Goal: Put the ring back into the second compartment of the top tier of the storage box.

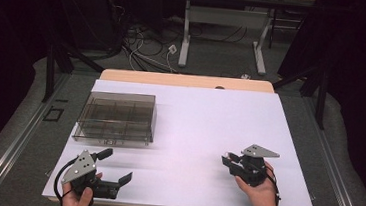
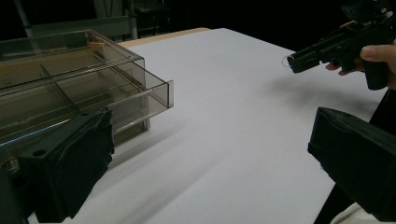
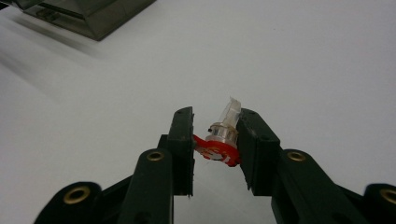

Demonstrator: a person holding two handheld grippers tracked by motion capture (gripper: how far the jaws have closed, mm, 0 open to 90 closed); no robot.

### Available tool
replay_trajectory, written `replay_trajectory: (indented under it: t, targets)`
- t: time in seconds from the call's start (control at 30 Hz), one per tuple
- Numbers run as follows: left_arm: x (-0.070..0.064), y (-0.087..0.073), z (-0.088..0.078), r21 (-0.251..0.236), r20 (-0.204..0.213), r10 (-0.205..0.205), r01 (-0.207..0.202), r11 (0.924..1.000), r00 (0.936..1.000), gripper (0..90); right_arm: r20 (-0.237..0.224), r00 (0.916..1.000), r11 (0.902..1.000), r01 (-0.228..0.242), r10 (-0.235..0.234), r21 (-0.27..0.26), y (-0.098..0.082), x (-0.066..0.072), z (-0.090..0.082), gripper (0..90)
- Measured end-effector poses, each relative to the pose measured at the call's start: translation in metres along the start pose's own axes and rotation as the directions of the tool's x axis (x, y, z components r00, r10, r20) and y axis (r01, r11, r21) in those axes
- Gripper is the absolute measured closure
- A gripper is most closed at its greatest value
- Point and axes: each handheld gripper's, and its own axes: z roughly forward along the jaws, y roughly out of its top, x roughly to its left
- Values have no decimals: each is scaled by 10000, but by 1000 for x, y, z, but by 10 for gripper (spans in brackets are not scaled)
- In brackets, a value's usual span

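Right gripper view: at lower centre the right tongs [image 3: 215, 140] clamp a small clear plastic piece with a red base [image 3: 219, 142], while the left tongs [image 1: 115, 166] gape empty near the smoky compartment box [image 1: 117, 117].

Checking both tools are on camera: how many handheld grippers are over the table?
2. The left gripper is near the table's front-left corner, jaws apart; the right gripper is front-right, clamped on a small red-and-clear part.
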Motion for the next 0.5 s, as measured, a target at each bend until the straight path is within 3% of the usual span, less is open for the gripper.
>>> replay_trajectory:
  t: [0.17, 0.27, 0.5]
  targets:
    - [0, 0, 0, 35, 19, 9, -10, 10000, 10000, 1, -222, 9998, 9999, 22, -24, -104, 2, 5, 0, 680]
    - [1, 0, 0, 35, -1, -36, 36, 10000, 10000, 1, -577, 9982, 9998, -173, 173, 8, 4, 8, 0, 680]
    - [1, -1, 1, 65, -63, -129, 129, 9999, 9999, 1, -865, 9962, 9999, 104, -115, -134, 13, 20, -1, 680]
